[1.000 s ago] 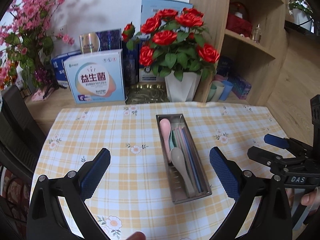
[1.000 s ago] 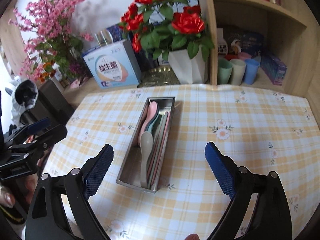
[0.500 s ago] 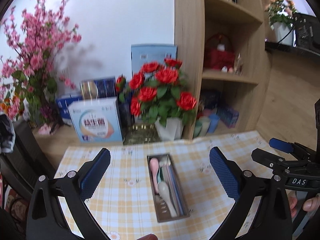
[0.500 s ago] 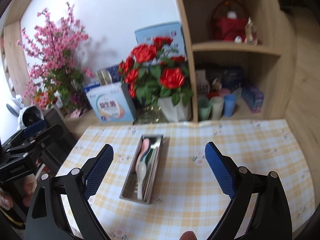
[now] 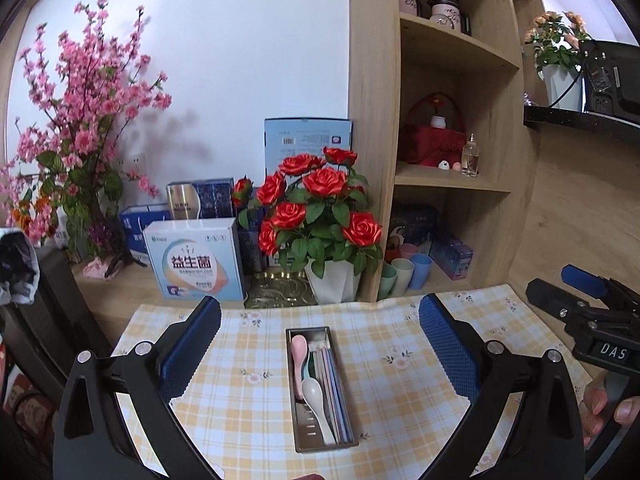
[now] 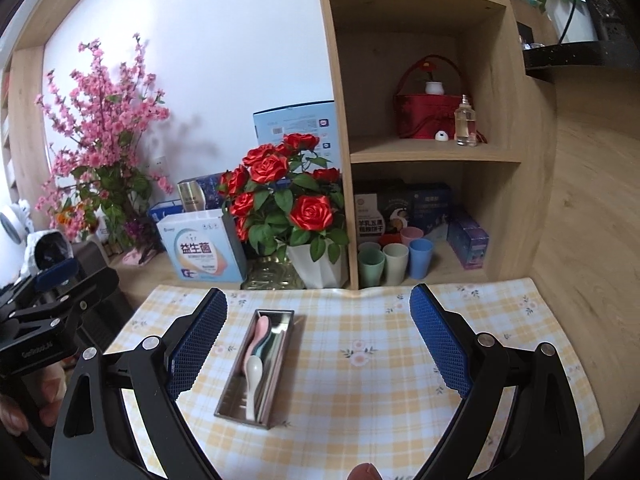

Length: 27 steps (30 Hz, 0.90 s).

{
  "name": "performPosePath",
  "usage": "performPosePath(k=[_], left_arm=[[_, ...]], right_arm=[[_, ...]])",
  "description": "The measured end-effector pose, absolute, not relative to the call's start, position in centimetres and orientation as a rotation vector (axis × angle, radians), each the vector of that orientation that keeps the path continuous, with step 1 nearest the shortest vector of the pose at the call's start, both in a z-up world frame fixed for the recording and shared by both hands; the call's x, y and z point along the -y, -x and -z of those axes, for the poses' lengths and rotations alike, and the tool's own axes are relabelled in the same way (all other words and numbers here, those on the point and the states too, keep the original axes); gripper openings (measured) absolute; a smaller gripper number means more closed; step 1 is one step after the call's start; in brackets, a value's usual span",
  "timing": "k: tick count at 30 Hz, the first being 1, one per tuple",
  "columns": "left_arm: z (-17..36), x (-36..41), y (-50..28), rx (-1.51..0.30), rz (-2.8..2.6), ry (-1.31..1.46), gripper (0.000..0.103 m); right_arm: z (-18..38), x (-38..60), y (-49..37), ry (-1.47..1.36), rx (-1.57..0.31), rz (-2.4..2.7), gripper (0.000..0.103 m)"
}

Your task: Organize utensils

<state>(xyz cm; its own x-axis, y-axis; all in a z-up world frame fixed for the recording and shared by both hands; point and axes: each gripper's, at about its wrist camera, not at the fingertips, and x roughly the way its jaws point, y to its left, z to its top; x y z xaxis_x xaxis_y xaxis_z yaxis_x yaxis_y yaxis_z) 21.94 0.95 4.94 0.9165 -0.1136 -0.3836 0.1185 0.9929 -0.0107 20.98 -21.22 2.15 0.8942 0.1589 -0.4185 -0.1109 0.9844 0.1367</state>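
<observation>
Left gripper [image 5: 319,344], black frame with blue textured pads: jaws spread wide, nothing between them, held above the table. Right gripper [image 6: 318,330], same build: also spread wide and empty. Each gripper showed at the edge of the other's view, with fingers of the person's hand [image 5: 604,412] wrapped on the right handle.

Between the jaws in both views lay the narrow rectangular stainless-steel tray [image 5: 322,446], flat on the yellow-and-white checked floral tablecloth [image 5: 400,384], long axis running away from the cameras. Inside the tray: a pink spoon [image 5: 299,354] at the far end, a white spoon [image 5: 314,394] nearer, bowl overlapping the pink handle, and pastel chopsticks [image 5: 334,392] along the right side.

Beyond the cloth: red rose bouquet in a white faceted pot [image 5: 316,216], white probiotic box [image 5: 194,260], pink blossom branches [image 5: 80,132]. Wooden shelf unit [image 6: 432,152] to the right held pastel cups [image 6: 394,260].
</observation>
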Motion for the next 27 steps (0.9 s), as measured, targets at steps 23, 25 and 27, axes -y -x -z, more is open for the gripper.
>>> performPosePath(k=[23, 25, 27], left_arm=[[-4.96, -1.21, -21.85, -0.407, 0.118, -0.014, 0.097], [-4.94, -1.26, -21.87, -0.41, 0.118, -0.01, 0.097], [-4.97, -1.25, -21.88, -0.409, 0.118, -0.01, 0.097]], right_arm=[[-2.66, 21.24, -20.64, -0.103, -0.421, -0.118, 0.09], [-2.69, 21.28, -20.63, -0.102, -0.42, -0.119, 0.09], [-2.71, 21.3, -20.62, -0.1, -0.418, -0.118, 0.09]])
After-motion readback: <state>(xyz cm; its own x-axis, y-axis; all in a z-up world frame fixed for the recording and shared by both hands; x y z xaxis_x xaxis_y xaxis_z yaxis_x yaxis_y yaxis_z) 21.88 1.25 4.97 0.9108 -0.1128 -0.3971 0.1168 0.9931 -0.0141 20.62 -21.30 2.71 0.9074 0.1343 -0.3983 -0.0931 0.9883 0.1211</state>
